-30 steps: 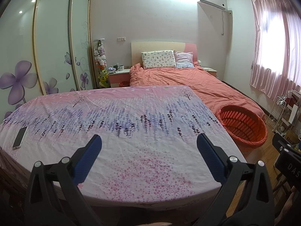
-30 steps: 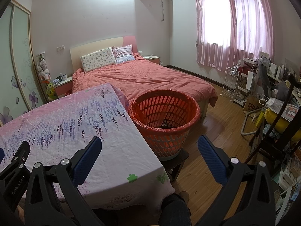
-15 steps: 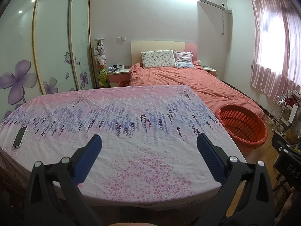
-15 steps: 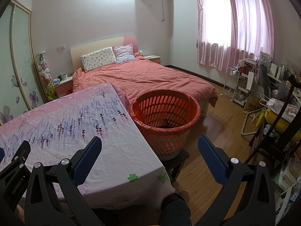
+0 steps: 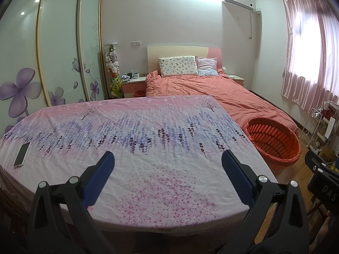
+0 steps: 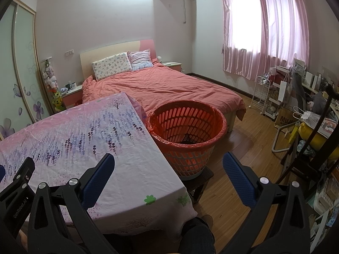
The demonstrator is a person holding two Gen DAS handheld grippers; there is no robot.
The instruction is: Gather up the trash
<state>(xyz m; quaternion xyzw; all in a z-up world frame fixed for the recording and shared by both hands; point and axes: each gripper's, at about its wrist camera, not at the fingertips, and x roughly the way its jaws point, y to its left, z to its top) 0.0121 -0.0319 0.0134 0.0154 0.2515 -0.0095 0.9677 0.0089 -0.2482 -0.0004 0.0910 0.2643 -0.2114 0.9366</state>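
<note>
Both wide open, empty: left gripper, right gripper. No trash on table. Bin mid-frame. Prob. done, or look around.

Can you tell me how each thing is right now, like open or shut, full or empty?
Left gripper: open, holding nothing, over the table.
Right gripper: open, holding nothing.
Basket: upright on a low stool beside the table, lined with a red bag, something dark at the bottom.
Phone: flat on the tablecloth, screen dark.
Curtains: drawn across the window.
Wardrobe doors: shut.
</note>
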